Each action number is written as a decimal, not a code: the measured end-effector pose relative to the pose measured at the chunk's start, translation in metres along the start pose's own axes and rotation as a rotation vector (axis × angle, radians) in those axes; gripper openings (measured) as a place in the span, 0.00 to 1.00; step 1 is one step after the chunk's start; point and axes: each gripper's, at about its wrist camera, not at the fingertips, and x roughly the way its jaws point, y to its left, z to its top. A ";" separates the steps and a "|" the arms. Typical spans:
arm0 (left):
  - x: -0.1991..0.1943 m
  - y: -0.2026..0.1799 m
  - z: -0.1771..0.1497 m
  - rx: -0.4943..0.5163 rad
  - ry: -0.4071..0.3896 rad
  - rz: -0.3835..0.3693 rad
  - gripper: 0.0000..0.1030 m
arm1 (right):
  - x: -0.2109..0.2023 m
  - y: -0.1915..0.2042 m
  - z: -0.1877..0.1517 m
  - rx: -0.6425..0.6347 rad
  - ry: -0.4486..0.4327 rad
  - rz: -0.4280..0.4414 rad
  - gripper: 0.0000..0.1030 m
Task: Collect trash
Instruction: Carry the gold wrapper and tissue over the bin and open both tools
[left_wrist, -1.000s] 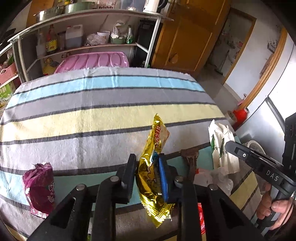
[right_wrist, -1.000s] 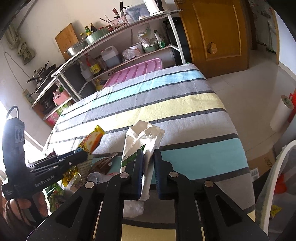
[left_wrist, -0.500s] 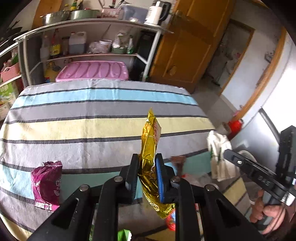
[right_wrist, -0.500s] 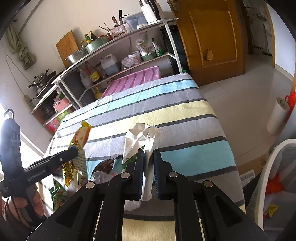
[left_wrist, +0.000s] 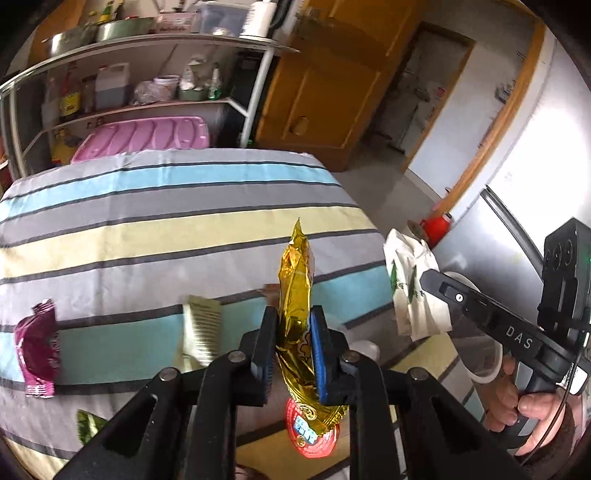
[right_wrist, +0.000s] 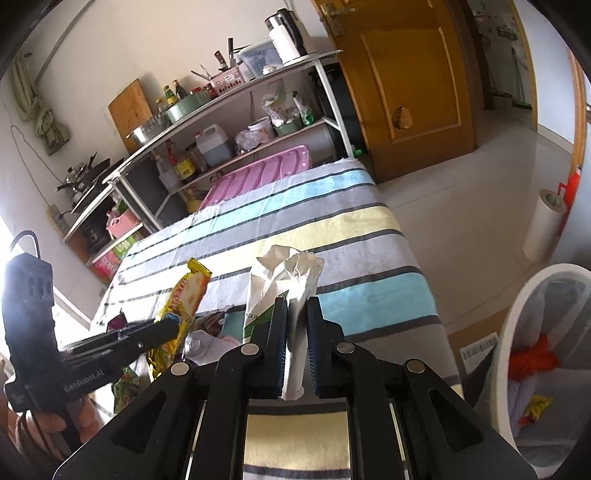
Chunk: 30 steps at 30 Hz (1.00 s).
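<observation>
Gold snack wrapper (left_wrist: 295, 321) clenched in my left gripper (left_wrist: 293, 350) and white paper bag (right_wrist: 286, 291) in my right gripper (right_wrist: 297, 347) had risen off the striped tablecloth (left_wrist: 166, 229), so both were ready for the bin (right_wrist: 532, 332).

My right gripper (right_wrist: 295, 343) pinched a crumpled white paper bag (right_wrist: 286, 280) upright above the striped tablecloth (right_wrist: 332, 236), my left gripper (right_wrist: 168, 330) held a yellow snack wrapper (right_wrist: 183, 299), white trash bin (right_wrist: 517, 332) beside the table.
</observation>
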 end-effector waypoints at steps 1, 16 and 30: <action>0.000 -0.004 0.000 0.010 0.000 0.005 0.17 | -0.002 -0.001 0.000 0.000 -0.004 -0.004 0.10; -0.019 -0.064 0.019 0.127 -0.077 -0.012 0.17 | -0.057 -0.038 0.002 0.063 -0.100 -0.045 0.10; 0.028 -0.170 0.016 0.257 -0.003 -0.183 0.17 | -0.121 -0.118 -0.010 0.153 -0.147 -0.210 0.10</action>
